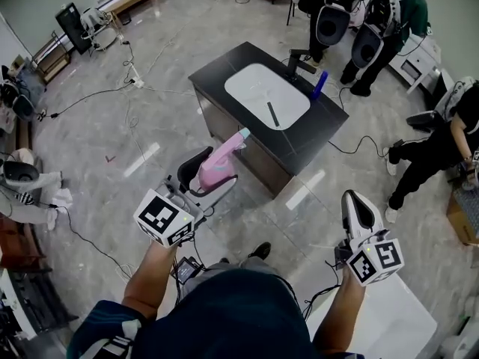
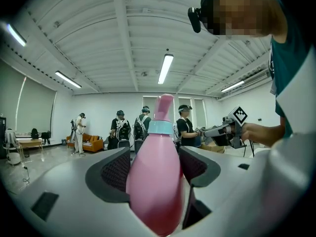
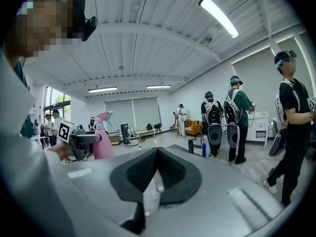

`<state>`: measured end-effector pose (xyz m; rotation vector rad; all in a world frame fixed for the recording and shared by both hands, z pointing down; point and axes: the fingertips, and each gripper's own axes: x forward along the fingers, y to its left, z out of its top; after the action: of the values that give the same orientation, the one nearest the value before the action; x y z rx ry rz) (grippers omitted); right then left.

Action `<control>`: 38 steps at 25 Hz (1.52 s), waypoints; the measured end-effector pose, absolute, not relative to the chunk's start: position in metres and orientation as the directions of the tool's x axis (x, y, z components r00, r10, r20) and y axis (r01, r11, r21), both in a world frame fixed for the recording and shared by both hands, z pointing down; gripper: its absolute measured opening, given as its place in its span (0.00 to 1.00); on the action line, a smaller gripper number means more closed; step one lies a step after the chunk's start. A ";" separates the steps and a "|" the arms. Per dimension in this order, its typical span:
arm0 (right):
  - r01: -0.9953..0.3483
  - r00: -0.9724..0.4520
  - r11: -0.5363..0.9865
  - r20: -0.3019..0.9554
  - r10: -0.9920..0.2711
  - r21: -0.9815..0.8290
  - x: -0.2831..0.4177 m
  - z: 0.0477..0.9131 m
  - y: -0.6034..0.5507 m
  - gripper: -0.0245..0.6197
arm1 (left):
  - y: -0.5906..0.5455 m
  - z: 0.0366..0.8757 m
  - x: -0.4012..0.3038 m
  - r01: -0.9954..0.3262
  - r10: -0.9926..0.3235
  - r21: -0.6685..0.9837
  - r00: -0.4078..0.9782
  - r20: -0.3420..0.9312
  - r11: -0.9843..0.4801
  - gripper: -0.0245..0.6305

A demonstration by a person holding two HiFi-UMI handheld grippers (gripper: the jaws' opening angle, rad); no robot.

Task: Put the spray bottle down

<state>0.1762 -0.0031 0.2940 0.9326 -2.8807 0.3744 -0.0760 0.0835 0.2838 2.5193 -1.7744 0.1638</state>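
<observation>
A pink spray bottle [image 1: 221, 161] with a pale blue collar lies between the jaws of my left gripper [image 1: 209, 178], which is shut on its body. In the left gripper view the bottle [image 2: 154, 174] fills the gap between both dark pads, its nozzle pointing up and away. My right gripper [image 1: 358, 202] hangs at the lower right with its jaws closed together and nothing in them; its pads meet in the right gripper view [image 3: 157, 153]. That view also shows the bottle [image 3: 102, 141] off to the left. Both grippers are in the air, short of the dark counter [image 1: 224, 64].
The counter holds a white sink basin [image 1: 254, 88] with a black faucet [image 1: 298, 63], a blue bottle [image 1: 320, 84] beside it and a dark stick [image 1: 273, 114] in the basin. Several people [image 1: 378, 21] stand beyond it. Cables [image 1: 97, 96] trail over the floor at left.
</observation>
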 end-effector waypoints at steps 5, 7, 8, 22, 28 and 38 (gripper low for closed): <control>-0.563 -0.827 0.798 0.150 -0.542 -0.215 0.185 0.294 -0.037 0.05 | 0.050 0.285 -0.063 -0.948 -0.942 -0.019 0.312 0.124 -0.316 0.52; -0.558 -0.830 0.801 0.146 -0.539 -0.218 0.188 0.296 -0.052 0.05 | 0.036 0.286 -0.059 -0.951 -0.945 -0.022 0.304 0.122 -0.309 0.52; -0.556 -0.831 0.801 0.146 -0.536 -0.221 0.188 0.299 -0.058 0.05 | 0.030 0.286 -0.057 -0.950 -0.944 -0.024 0.305 0.124 -0.310 0.52; -0.623 -0.783 0.748 0.190 -0.593 -0.230 0.167 0.321 -0.103 0.05 | -0.040 0.315 -0.086 -0.925 -0.914 0.016 0.377 0.149 -0.379 0.52; -0.711 -0.703 0.667 0.206 -0.680 -0.225 0.150 0.320 -0.114 0.05 | -0.088 0.319 -0.105 -0.871 -0.860 0.035 0.490 0.144 -0.490 0.52; -0.817 -0.575 0.534 0.234 -0.784 -0.219 0.113 0.329 -0.138 0.05 | -0.163 0.332 -0.132 -0.768 -0.756 0.075 0.640 0.138 -0.636 0.52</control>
<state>0.1129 -0.1383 0.3289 1.3912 -2.6565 0.4652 -0.1323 -0.1627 0.3323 2.7287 -1.2739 0.1414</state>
